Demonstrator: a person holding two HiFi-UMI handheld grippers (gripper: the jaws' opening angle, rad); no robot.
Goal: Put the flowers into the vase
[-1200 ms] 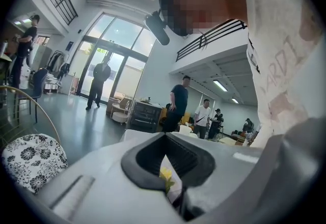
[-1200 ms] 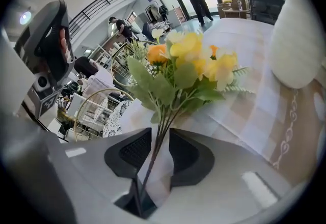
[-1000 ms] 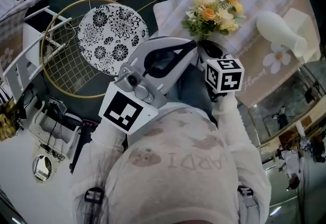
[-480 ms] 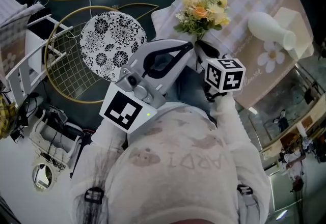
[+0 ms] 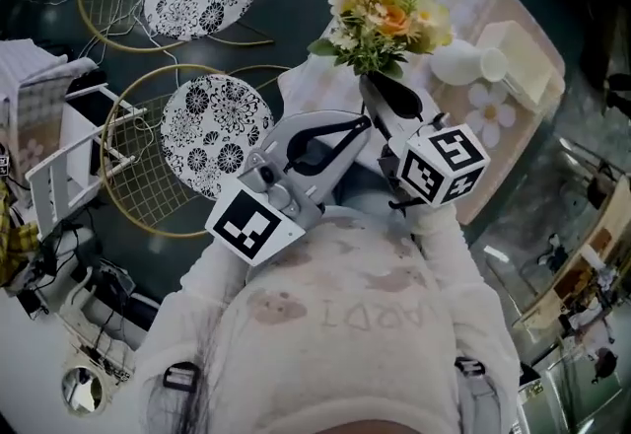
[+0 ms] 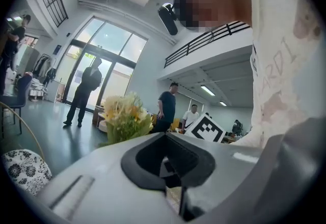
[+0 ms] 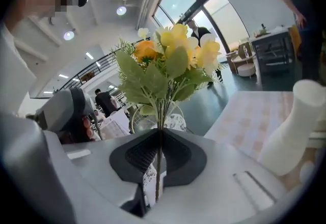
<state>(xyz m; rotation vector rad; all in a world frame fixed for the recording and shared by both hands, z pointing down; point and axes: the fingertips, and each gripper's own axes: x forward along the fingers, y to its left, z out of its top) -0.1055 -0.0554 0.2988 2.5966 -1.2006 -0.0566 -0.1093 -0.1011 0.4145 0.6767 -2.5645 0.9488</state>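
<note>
The left gripper [image 6: 165,159] is nearest to the body. Its jaws are together and nothing is between them; it takes no part in the work for now.

Just beside it, the right gripper [image 7: 159,159] holds the flowers [image 7: 168,60]. Its jaws have just been closing and now stand narrow, pressed on the thin green stems. The bunch is in the air, above the checked cloth [image 5: 508,126] of the desk. As far as I can judge, its long axis runs about upright through the jaws: the yellow and orange heads are above them and a short piece of stem is below.

Farther away is the white vase [image 5: 455,62], on the cloth near a cream box [image 5: 527,62]. In the right gripper view it lies to the right of the jaws and lower than them, well apart from the stems, with its narrow neck upward. The right hand is clearly the nearer one to it. I think the coming move depends on bringing the stem ends over this small mouth and then lowering the bunch along its own axis; a tilted approach could push the vase over.
</note>
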